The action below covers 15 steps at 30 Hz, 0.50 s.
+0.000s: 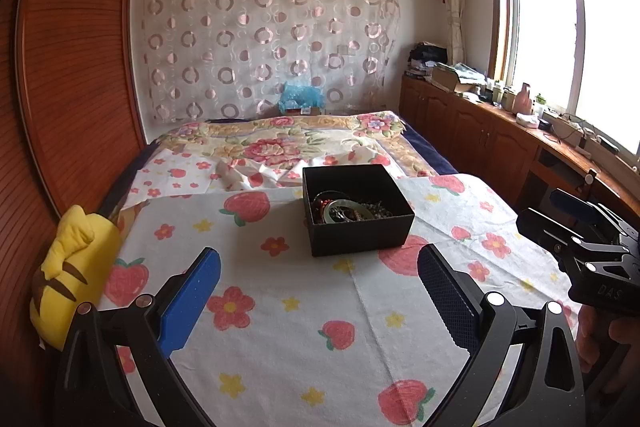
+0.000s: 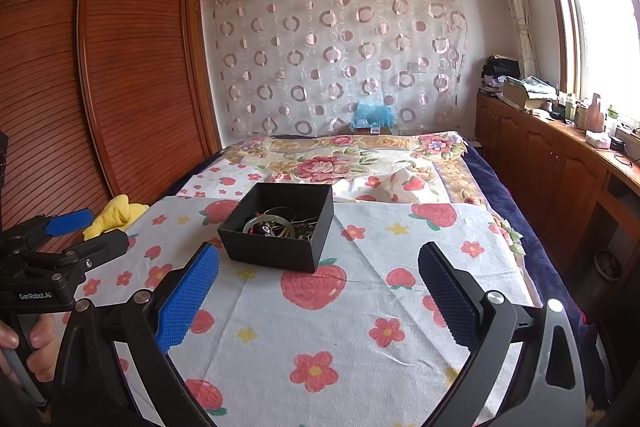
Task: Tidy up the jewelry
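Your left gripper (image 1: 318, 301) hangs above the strawberry-print cloth (image 1: 288, 307) on the bed (image 1: 424, 147), fingers spread wide and holding nothing. Your right gripper (image 2: 318, 297) is released the same way, beside it. The black box (image 1: 356, 209) sits on the cloth just ahead of both, apart from them, with a tangle of jewelry (image 1: 348, 211) inside: bangles, beads, chains. A yellow plush toy (image 1: 70, 271) lies at the cloth's left edge.
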{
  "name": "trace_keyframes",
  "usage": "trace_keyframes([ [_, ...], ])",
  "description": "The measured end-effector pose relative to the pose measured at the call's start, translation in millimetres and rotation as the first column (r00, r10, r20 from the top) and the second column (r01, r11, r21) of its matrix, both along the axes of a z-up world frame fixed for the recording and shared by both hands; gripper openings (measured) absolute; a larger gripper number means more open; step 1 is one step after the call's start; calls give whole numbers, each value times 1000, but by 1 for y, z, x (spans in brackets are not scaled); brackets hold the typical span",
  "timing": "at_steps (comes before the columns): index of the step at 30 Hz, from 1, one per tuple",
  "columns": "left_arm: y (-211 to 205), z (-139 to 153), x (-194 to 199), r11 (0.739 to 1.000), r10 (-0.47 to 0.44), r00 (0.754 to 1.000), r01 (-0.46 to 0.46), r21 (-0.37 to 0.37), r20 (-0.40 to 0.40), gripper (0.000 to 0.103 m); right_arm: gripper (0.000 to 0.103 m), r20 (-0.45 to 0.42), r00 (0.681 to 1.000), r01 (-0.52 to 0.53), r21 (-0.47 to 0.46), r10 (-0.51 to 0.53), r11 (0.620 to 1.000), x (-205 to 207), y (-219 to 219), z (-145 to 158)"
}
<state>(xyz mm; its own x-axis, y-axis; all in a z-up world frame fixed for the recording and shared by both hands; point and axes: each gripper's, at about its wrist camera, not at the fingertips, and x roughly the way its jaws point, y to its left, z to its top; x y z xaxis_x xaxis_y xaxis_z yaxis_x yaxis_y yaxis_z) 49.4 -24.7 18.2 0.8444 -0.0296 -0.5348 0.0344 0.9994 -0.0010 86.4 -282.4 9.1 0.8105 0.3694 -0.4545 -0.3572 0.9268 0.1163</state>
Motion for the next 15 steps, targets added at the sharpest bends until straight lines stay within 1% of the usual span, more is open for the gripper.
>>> trace_keyframes([
  [15, -4, 6, -1, 1000, 2, 1000, -2, -2, 10, 95, 100, -6, 1000, 8, -1, -8, 1000, 3, -5, 0],
])
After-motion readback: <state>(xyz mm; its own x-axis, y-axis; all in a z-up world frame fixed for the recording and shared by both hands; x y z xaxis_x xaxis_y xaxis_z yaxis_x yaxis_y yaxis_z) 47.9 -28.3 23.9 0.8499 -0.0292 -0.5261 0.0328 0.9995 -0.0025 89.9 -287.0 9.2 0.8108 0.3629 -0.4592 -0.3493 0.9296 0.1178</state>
